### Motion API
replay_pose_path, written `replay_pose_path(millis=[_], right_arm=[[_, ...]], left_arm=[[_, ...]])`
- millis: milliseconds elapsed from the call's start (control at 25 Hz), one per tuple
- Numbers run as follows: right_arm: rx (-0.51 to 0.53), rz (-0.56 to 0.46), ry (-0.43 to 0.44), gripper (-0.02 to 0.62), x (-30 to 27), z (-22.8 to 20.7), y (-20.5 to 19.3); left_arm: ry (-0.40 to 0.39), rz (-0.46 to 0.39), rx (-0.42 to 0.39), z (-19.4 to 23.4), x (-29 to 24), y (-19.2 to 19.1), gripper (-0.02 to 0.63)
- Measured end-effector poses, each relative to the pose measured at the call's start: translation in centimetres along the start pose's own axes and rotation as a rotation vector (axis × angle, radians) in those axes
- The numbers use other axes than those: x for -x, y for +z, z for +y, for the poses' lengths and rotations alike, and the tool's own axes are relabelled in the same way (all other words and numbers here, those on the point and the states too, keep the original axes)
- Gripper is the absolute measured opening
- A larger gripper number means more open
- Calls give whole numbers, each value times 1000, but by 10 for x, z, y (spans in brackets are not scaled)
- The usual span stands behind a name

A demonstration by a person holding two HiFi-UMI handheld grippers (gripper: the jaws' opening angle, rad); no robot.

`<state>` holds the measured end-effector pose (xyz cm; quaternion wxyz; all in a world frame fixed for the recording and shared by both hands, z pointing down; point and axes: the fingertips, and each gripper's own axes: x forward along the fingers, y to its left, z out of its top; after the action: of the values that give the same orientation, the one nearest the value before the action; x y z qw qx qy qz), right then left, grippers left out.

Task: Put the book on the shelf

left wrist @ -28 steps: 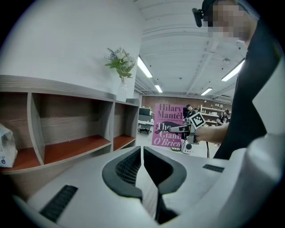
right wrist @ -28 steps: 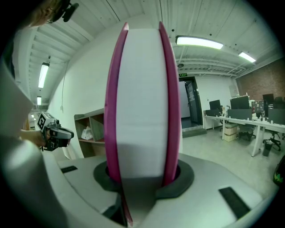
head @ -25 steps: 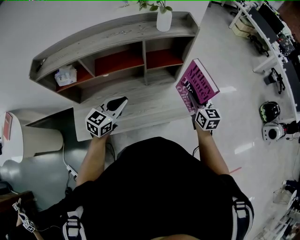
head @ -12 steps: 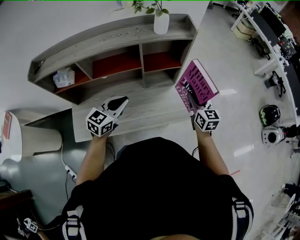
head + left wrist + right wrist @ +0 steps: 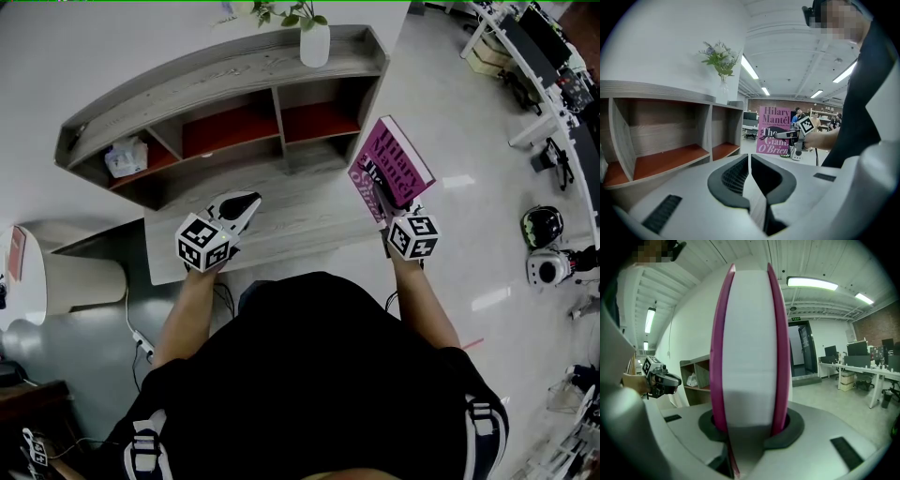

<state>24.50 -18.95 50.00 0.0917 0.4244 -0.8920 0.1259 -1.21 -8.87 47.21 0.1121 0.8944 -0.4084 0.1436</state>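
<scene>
R tongs [image 5: 381,194] clamped on book [image 5: 397,164], held upright, long axis vertical; shelf [image 5: 225,75] right bay lies just far-left of it; L tongs [image 5: 247,202] closed, empty, no nearer

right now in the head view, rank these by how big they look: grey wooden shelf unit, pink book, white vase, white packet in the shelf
1. grey wooden shelf unit
2. pink book
3. white vase and white packet: they look about alike, so unranked
</scene>
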Motion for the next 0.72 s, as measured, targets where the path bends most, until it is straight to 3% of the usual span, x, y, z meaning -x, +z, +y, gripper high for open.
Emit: replay_pose_path(millis=[720], right_arm=[[-8,24,13,150,-1,5,-9]], left_arm=[[-9,21,49,-14,3,-17,21]])
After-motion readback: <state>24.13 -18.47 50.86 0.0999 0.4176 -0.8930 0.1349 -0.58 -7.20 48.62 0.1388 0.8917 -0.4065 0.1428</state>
